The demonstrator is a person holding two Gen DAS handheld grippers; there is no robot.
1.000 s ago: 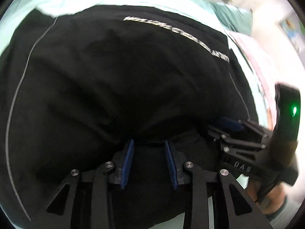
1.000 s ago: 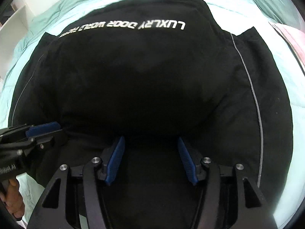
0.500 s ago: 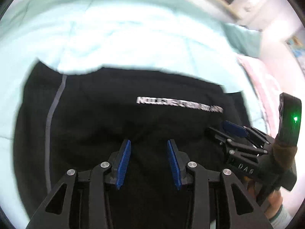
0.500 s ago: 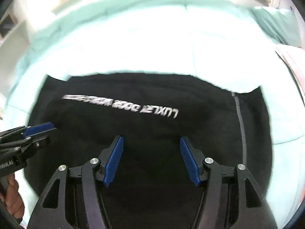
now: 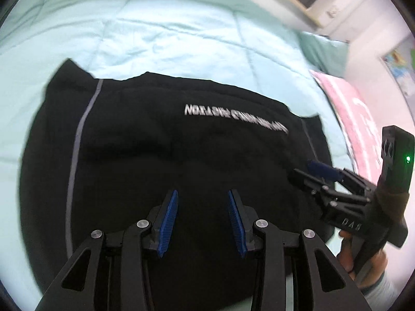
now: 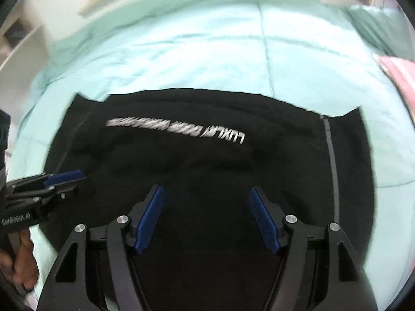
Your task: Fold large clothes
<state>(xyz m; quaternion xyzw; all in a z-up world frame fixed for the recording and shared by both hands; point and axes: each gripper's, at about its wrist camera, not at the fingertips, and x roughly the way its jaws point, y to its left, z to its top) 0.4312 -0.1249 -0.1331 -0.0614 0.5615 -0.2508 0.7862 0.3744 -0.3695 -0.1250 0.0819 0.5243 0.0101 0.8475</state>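
Black garment [image 5: 160,155] – white lettering, grey stripes – on mint bedspread [image 5: 168,39].

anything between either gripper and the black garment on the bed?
Nothing visible. The black garment lies flat on the teal bedspread, directly under both the left gripper and right gripper. Nothing sits between either's jaws; the right jaws are opening.

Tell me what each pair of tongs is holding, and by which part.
Nothing. Left tongs stand open and right tongs are opening, both empty above the black garment.

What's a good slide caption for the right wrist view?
Right gripper, jaws opening and empty, above a folded black garment on a mint bedspread.
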